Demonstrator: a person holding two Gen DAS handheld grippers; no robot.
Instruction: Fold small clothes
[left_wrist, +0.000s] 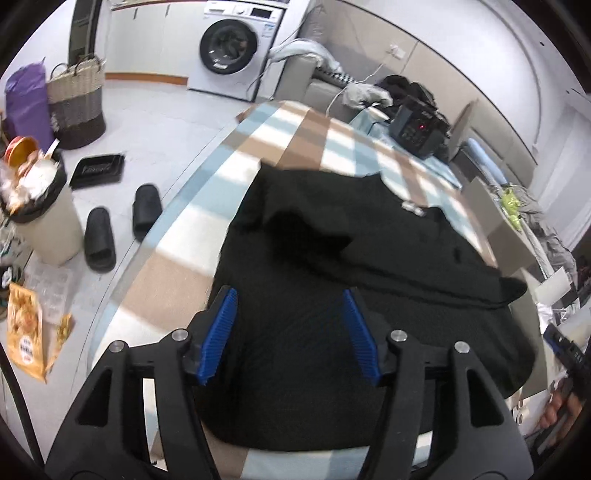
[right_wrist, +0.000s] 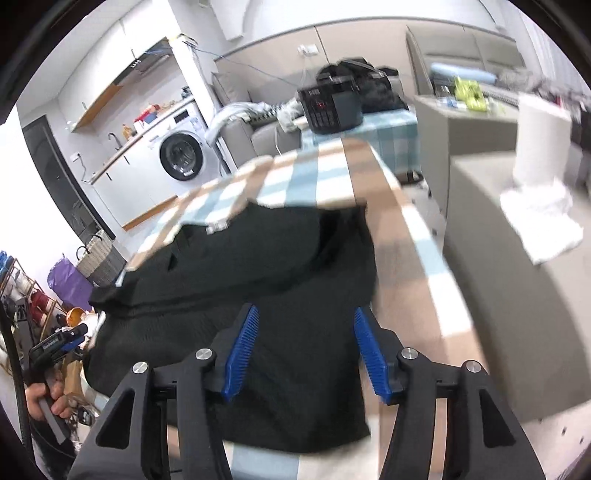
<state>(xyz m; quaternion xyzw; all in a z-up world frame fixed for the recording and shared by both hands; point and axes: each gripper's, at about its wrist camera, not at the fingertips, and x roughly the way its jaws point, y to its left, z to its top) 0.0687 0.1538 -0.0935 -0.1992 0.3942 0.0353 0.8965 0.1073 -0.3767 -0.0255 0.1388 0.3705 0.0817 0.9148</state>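
A black garment (left_wrist: 332, 240) lies spread on the table's checked blue, white and tan cloth (left_wrist: 177, 273), its near part folded over and a small white label near the collar at the far side. My left gripper (left_wrist: 289, 295) hovers over the garment's near left part, blue pads apart, nothing pinched between them. In the right wrist view the same garment (right_wrist: 258, 258) fills the middle, and my right gripper (right_wrist: 306, 312) stands open above its near right edge. A hand holds the other gripper (right_wrist: 55, 343) at the far left of that view.
Left of the table on the floor are a full bin (left_wrist: 40, 214), two black slippers (left_wrist: 122, 225), a woven basket (left_wrist: 77, 99) and a washing machine (left_wrist: 232, 48). A black device (left_wrist: 417, 129) sits at the table's far end. A paper roll (right_wrist: 539, 144) stands on the grey counter at right.
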